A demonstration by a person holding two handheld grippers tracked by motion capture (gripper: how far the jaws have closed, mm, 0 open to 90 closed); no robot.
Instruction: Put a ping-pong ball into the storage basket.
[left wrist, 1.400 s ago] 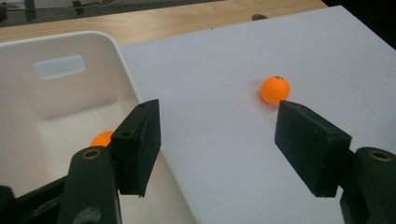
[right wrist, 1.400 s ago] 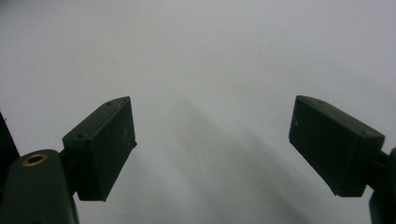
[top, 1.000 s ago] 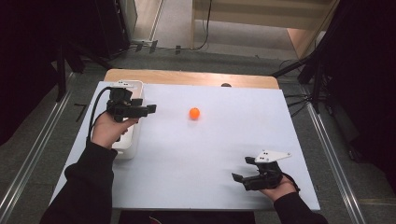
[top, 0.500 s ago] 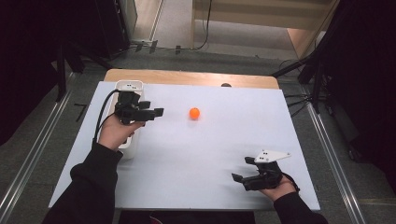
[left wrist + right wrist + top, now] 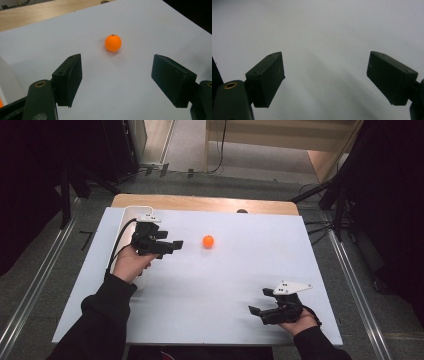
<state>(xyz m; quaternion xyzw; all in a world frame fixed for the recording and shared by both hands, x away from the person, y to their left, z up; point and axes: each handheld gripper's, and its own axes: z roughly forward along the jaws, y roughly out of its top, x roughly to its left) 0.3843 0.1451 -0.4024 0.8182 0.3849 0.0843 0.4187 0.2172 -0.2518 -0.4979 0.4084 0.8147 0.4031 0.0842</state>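
orange ball (image 5: 113, 43): ahead of left tongs (image 5: 116, 82), apart | left: just widened, empty | right tongs (image 5: 325, 80): wide, empty

The high view looks down and forward over the white table (image 5: 220, 285). The left gripper view sits low, close behind its jaws, facing the ball (image 5: 113, 43) ahead, shared with the high view (image 5: 208, 241). The right gripper view faces bare table close up.

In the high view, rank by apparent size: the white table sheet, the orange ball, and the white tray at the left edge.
1. White table sheet, by far largest.
2. White tray, partly hidden by the left hand.
3. Orange ball, smallest.
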